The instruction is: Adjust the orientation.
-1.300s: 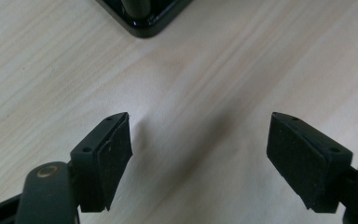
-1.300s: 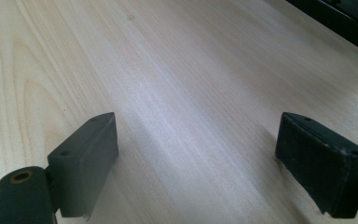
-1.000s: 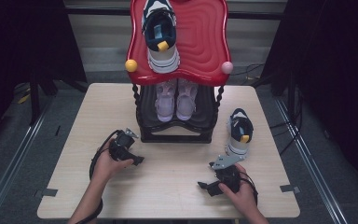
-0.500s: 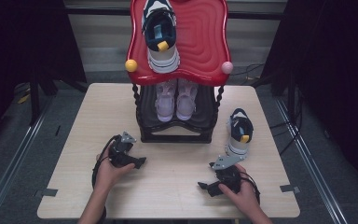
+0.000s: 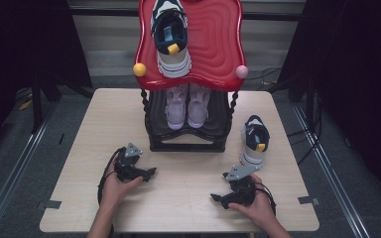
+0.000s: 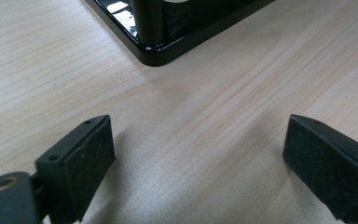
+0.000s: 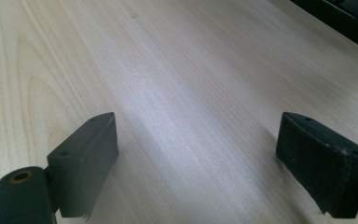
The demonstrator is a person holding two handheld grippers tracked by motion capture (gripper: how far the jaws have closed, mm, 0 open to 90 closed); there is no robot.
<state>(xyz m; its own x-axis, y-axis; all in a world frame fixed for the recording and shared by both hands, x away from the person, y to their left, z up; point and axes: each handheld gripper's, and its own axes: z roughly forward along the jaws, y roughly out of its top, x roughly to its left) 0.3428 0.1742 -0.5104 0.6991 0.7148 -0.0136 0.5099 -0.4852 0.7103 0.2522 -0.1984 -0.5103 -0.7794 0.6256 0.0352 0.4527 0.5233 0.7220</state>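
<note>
The sneaker (image 5: pixel 254 141) stands on the table (image 5: pixel 79 148) just right of the black rack (image 5: pixel 188 144), just beyond the right gripper (image 5: pixel 218 198), outside its spread, empty jaws. The left gripper (image 5: pixel 151 173) rests near the rack's front left corner, its jaws having just been opening, nothing between them.

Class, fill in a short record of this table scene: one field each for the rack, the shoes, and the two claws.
Rack: red top shelf over black lower shelf, at the table's far middle
Top shelf: one navy and white shoe
Lower shelf: pair of pale pink shoes
On the table: matching navy and white shoe, right of the rack
Left claw: jaws have just been opening, nothing between them
Right claw: open, empty, near the table shoe
</note>
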